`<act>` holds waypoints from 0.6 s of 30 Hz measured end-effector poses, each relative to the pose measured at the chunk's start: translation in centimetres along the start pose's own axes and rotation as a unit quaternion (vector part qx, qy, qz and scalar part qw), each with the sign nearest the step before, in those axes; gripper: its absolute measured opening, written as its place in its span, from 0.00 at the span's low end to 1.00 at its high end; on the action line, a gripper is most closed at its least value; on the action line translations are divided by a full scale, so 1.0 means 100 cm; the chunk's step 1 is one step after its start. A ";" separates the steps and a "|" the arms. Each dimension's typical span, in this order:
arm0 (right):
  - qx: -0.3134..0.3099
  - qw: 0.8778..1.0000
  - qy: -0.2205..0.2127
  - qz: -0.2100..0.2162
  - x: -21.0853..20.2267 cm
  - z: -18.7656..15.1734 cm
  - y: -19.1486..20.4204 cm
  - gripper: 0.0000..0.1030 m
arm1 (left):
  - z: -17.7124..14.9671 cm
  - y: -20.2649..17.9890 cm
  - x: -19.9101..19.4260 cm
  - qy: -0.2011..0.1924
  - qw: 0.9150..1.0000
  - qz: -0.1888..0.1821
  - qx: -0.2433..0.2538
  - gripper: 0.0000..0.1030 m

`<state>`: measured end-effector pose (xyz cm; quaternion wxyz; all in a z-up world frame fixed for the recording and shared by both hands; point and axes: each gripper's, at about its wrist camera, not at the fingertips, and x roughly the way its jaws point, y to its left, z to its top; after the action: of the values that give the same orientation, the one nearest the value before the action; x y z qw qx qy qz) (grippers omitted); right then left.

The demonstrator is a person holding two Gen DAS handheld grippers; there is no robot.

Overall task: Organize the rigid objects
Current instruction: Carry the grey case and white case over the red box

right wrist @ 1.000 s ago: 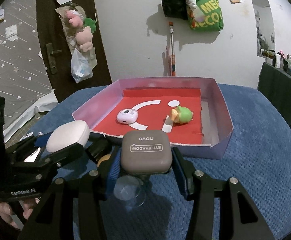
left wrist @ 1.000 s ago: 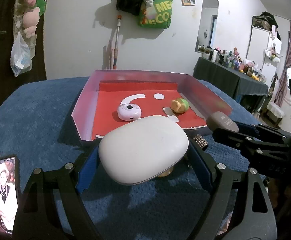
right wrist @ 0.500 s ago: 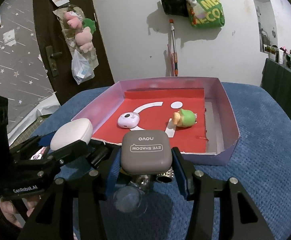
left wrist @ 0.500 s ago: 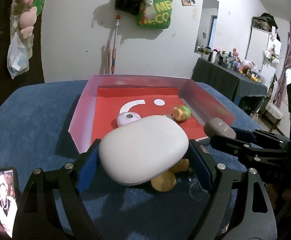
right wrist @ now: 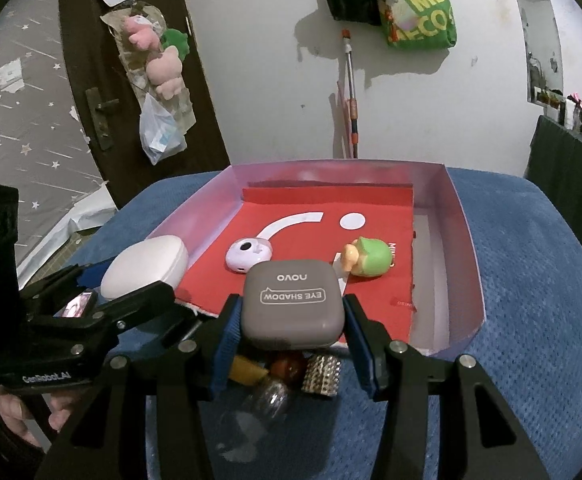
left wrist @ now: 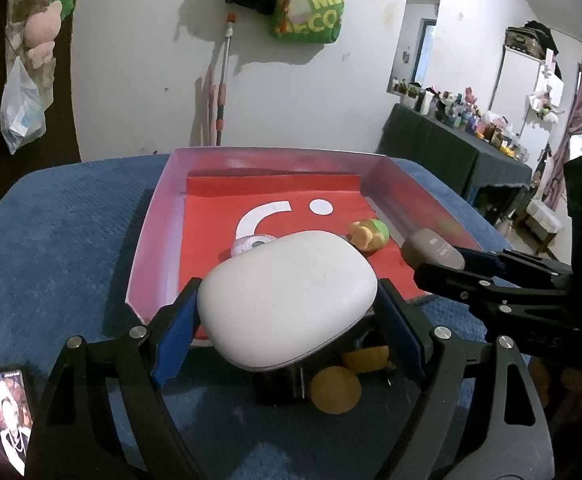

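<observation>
Both loads now sit nearer the tray (right wrist: 467,264): left gripper (left wrist: 287,312) clamps the white case (left wrist: 287,296), right gripper (right wrist: 291,320) clamps the grey eyeshadow compact (right wrist: 291,304), so placing looks imminent.

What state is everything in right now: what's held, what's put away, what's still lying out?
Left tongs: shut on the white case.
White case: held, lifted at the tray's near edge.
Right tongs: shut on the grey eye shadow case.
Grey eye shadow case: held, lid closed.
Tray: open-topped, on the blue cloth.
Lilac gadget: lying in the tray.
Green toy: on its side in the tray.
Phone: screen lit, on the cloth.
</observation>
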<state>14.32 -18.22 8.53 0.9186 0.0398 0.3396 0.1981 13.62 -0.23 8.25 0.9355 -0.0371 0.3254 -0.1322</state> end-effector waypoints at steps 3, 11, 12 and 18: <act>-0.001 1.000 0.009 -0.003 0.008 0.006 -0.003 0.51 | 0.004 0.003 0.006 0.008 1.000 -0.004 -0.006 0.81; 0.012 0.999 0.038 0.001 0.031 0.016 -0.016 0.51 | 0.010 0.012 0.031 0.040 0.999 0.000 -0.018 0.81; 0.012 0.999 0.042 0.000 0.034 0.016 -0.018 0.51 | 0.010 0.012 0.035 0.045 0.999 0.000 -0.019 0.81; 0.016 0.998 0.066 -0.009 0.051 0.020 -0.025 0.51 | 0.011 0.014 0.056 0.075 0.997 0.008 -0.016 0.81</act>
<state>20.01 -18.41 6.40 0.8951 0.0380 0.4034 0.1862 18.80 -0.42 5.52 0.9087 -0.0394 0.3973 -0.1218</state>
